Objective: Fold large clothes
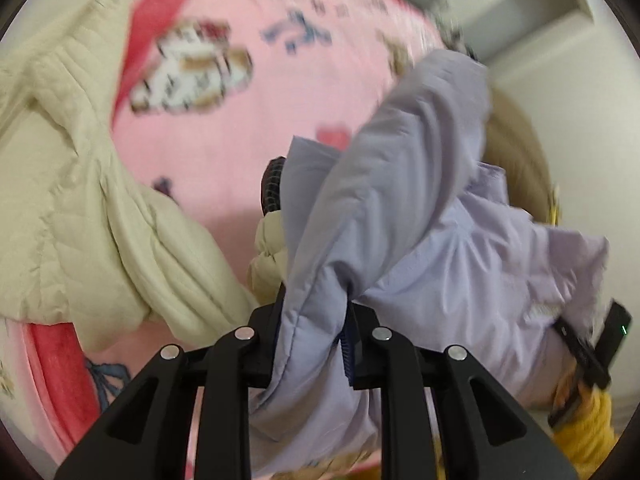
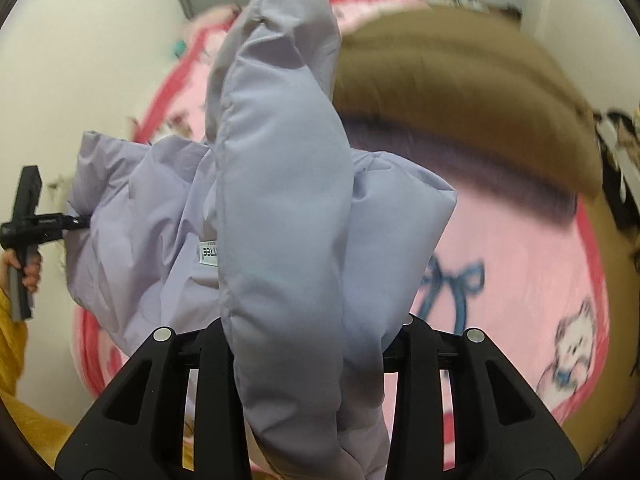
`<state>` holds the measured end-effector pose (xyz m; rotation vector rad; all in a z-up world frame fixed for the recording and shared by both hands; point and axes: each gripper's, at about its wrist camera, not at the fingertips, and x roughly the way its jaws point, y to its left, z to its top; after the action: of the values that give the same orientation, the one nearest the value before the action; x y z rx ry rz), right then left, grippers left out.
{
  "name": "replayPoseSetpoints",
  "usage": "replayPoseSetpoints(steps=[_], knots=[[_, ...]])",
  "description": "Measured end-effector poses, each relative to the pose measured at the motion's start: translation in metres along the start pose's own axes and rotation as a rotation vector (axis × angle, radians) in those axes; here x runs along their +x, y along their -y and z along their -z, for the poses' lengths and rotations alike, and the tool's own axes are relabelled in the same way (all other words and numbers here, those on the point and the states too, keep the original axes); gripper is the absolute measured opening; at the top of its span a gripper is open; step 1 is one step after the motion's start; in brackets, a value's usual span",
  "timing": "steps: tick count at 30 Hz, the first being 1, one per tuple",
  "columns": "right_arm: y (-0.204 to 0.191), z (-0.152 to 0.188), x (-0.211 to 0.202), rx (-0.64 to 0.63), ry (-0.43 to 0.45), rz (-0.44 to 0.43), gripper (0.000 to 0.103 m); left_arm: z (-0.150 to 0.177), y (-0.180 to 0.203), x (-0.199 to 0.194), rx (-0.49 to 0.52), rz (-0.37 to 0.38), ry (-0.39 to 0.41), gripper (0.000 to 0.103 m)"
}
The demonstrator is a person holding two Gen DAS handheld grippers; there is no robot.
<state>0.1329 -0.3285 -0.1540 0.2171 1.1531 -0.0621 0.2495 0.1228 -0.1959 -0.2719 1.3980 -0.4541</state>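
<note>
Two grippers had hold of one lavender puffer jacket [image 2: 280, 200], lifted clear above the pink blanket [image 1: 248, 120] that covers the bed; left gripper [image 1: 312, 320] was nearly closed, pads pinching a padded edge next to the dark zip; right gripper [image 2: 316, 328] was likewise closed down on a thick fold, fabric bulging up btwn its fingers and hiding the tips. Jacket hung bunched, not flat, w/ a white label showing on the lining in the right wrist view. On the blanket, left of the jacket, lay a cream quilted coat [image 1: 80, 208]; beyond the jacket, a brown cushion or duvet [image 2: 460, 92] at the blanket's far edge; couldn't tell which. Step looked like carrying/shaking out the jacket before laying it down, so folding proper prob. not begun. Next move would call for spreading both grips apart to pull the fabric taut, then lowering it onto bare blanket clear of the cream coat; blur made finer detail unreadable.
</note>
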Motion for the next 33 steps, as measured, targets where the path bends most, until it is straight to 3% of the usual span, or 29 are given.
replayPoseSetpoints(steps=[4,9,14,19,21,26,30,33], knots=[[0.025,0.043,0.043,0.054,-0.114,0.063,0.033,0.004,0.002,0.015,0.161,0.009,-0.074,0.021],[0.053,0.082,0.051,0.169,-0.114,0.079,0.035,-0.011,-0.007,0.024,0.247,0.039,-0.095,0.035],[0.06,0.09,0.059,0.204,-0.122,0.104,0.037,-0.048,-0.009,0.052,0.395,0.017,-0.16,0.073],[0.065,0.093,0.065,0.22,-0.132,0.114,0.039,-0.071,0.009,0.102,0.528,0.079,-0.356,0.086],[0.064,0.091,0.07,0.22,-0.135,0.12,0.04,-0.076,0.011,0.12,0.526,0.129,-0.418,0.089],[0.071,0.09,0.078,0.262,-0.144,0.122,0.046,-0.074,0.014,0.166,0.514,0.167,-0.541,0.098],[0.078,0.091,0.086,0.288,-0.155,0.118,0.055,-0.071,0.012,0.18,0.463,0.203,-0.581,0.099],[0.084,0.093,0.093,0.317,-0.163,0.113,0.067,-0.069,0.013,0.173,0.474,0.206,-0.534,0.097]])
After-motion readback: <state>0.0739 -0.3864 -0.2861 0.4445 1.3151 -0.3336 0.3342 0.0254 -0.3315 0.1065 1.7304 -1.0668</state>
